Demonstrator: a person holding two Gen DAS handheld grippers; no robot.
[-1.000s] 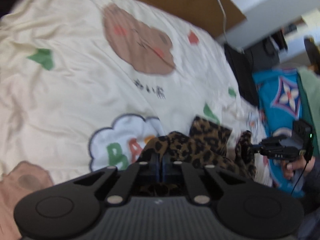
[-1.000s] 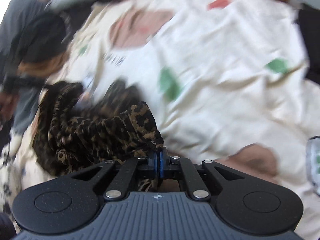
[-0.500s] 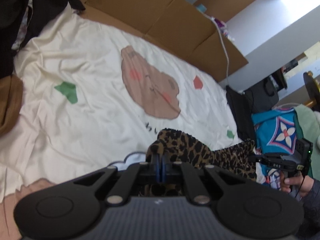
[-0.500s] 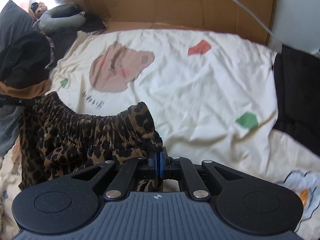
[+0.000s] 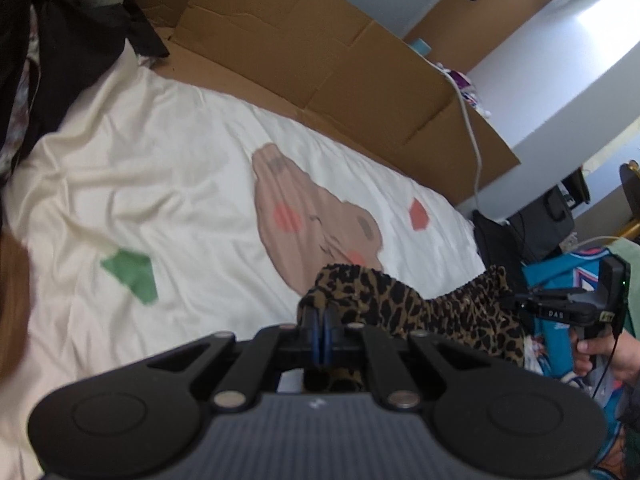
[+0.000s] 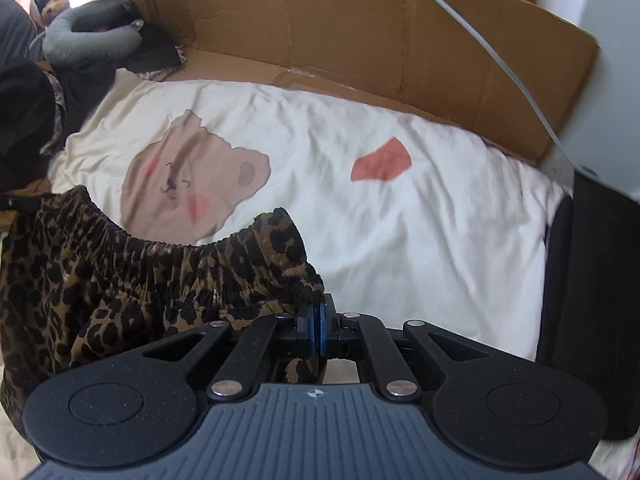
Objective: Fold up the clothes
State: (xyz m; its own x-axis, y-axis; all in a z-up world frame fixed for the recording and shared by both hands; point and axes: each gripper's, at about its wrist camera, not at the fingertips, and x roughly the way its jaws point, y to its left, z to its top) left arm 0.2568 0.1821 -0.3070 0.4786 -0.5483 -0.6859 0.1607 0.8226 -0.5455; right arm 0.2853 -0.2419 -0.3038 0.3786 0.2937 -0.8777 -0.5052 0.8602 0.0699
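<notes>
Left wrist view: the left gripper [image 5: 319, 330] is clenched on one end of the elastic waistband of the leopard-print garment [image 5: 432, 312], with fabric pinched between its blue pads. The garment hangs in the air above the cream bedsheet [image 5: 160, 200], stretched across to the right gripper [image 5: 520, 304], which grasps the opposite end of the waistband; the hand [image 5: 600, 354] holding that gripper shows at the right edge. Folded cardboard [image 5: 320, 60] stands behind the bed. Compared with the picture one second ago, this view is sharp instead of blurred, the camera looks farther up the bed, and the garment is drawn out in a band where it was bunched. Right wrist view: the right gripper [image 6: 318, 330] is likewise clamped on the waistband of the leopard-print garment [image 6: 100, 280], whose gathered edge sags in a shallow curve toward the left gripper [image 6: 16, 202] at the left margin, only just visible. The body of the garment drops below the frame, so its lower end cannot be judged. The bedsheet [image 6: 400, 240] beneath it shows a bear print [image 6: 192, 184]. One second ago the cloth lay crumpled at this gripper; now it is spread wide. Judged step: the garment is lifted and held open by its waistband for laying out. The next move calls for lowering it flat onto the sheet with both grips kept level and taut.
</notes>
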